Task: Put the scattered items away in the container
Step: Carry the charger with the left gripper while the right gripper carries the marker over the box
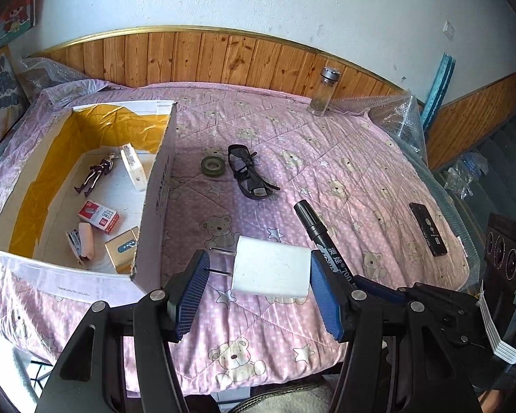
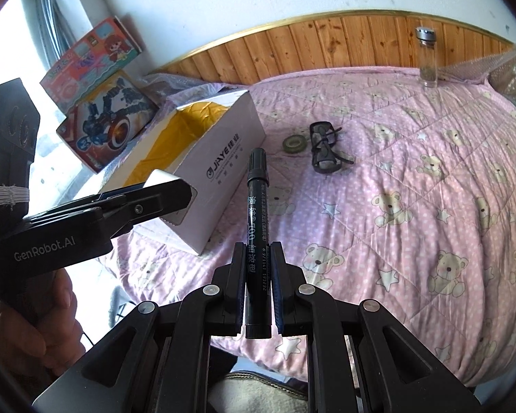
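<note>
My left gripper is shut on a white charger plug, with the prongs against the left pad, just right of the white cardboard box with yellow lining. The box holds a figurine, a red box and several other small items. My right gripper is shut on a black marker pen that points toward the box. The marker also shows beside the charger. A tape roll, dark glasses and a flat black item lie on the pink bedspread.
A glass bottle stands at the back by the wooden headboard. Bubble wrap lies at the bed's right edge. Toy boxes lean left of the container. A hand holds the left gripper's handle.
</note>
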### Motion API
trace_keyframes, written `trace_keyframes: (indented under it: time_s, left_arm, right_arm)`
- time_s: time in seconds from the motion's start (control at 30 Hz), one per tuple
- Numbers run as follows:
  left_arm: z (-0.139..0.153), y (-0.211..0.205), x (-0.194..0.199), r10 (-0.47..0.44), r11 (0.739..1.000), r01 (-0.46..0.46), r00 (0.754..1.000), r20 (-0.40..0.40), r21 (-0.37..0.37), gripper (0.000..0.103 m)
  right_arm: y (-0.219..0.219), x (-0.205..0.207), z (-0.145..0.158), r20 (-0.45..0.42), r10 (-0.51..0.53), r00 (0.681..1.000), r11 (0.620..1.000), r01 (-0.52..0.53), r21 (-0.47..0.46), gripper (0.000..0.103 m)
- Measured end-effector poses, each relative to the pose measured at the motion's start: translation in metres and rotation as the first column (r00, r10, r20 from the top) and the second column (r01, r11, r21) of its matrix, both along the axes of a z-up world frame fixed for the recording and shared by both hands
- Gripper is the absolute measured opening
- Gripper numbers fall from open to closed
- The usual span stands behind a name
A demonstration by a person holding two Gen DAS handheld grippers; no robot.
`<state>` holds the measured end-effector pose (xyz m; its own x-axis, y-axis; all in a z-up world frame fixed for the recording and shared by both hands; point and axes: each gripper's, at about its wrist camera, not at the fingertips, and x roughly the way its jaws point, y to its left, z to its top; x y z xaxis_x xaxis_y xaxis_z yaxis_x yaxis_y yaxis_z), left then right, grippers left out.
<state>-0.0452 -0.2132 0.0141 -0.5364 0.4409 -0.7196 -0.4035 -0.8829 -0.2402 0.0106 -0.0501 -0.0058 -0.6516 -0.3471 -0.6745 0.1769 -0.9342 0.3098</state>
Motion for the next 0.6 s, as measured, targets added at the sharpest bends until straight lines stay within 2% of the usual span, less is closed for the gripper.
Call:
trace_keyframes:
  time_s: [0.3,0.6]
  left_arm:
    - [0.021,-0.044,0.007,0.051,0.997,-0.050,0.998,-0.028,0.055,0.060]
    - [0.027,-0.094,0.004,0.129,0.988,-0.126,0.991,-0.024,0.093,0.060]
  right_arm:
    - [-0.031,0.002,0.032,-0.067,0.091,0.994,0.996,-0.090,0.026,0.014]
    - [-0.067,-0.011,0.061,-0.116,0.188,0.975,0.982,-0.183,0.050,0.014]
